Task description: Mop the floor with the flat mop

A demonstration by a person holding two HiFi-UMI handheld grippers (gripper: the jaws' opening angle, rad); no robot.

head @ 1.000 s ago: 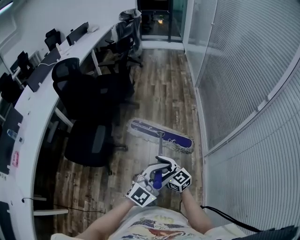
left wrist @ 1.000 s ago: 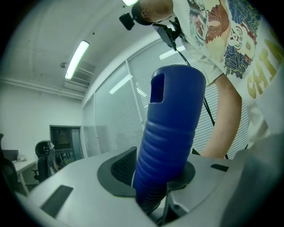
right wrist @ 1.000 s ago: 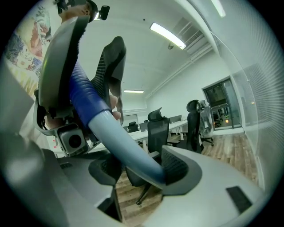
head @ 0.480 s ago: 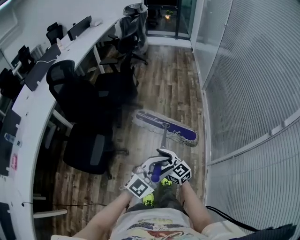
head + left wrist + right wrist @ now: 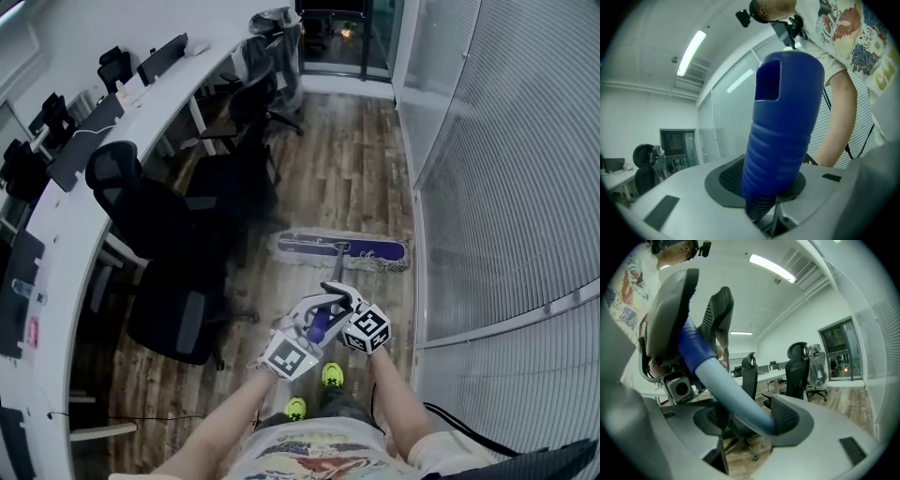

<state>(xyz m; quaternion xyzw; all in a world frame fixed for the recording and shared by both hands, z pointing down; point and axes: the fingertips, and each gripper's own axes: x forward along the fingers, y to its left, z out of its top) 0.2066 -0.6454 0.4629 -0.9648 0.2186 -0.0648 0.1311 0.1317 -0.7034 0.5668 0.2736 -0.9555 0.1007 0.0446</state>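
Note:
The flat mop's purple head [image 5: 342, 251] lies crosswise on the wooden floor [image 5: 347, 169], close to the glass wall. Its pale pole [image 5: 334, 269] rises toward me. My left gripper [image 5: 317, 323] is shut on the ribbed blue grip [image 5: 783, 131] at the pole's top; its jaws have just been closing, with the grip between them. My right gripper [image 5: 336, 298] is shut on the pale blue pole [image 5: 736, 399] just below. In the left gripper view, the left gripper [image 5: 771, 197] has the grip against both pads. In the right gripper view, the right gripper [image 5: 750, 423] pinches the pole.
Black office chairs [image 5: 150, 211] [image 5: 178, 319] crowd the left of the aisle beside a long white desk [image 5: 66, 216]. A glass wall with blinds [image 5: 506, 187] runs along the right. My yellow-green shoes [image 5: 332, 375] are below the grippers. A cable [image 5: 141, 412] trails under the desk.
The mop head has swung from slanted to nearly straight across the aisle and ended nearer the glass wall. Both grippers moved with the handle, and my shoes have come into view.

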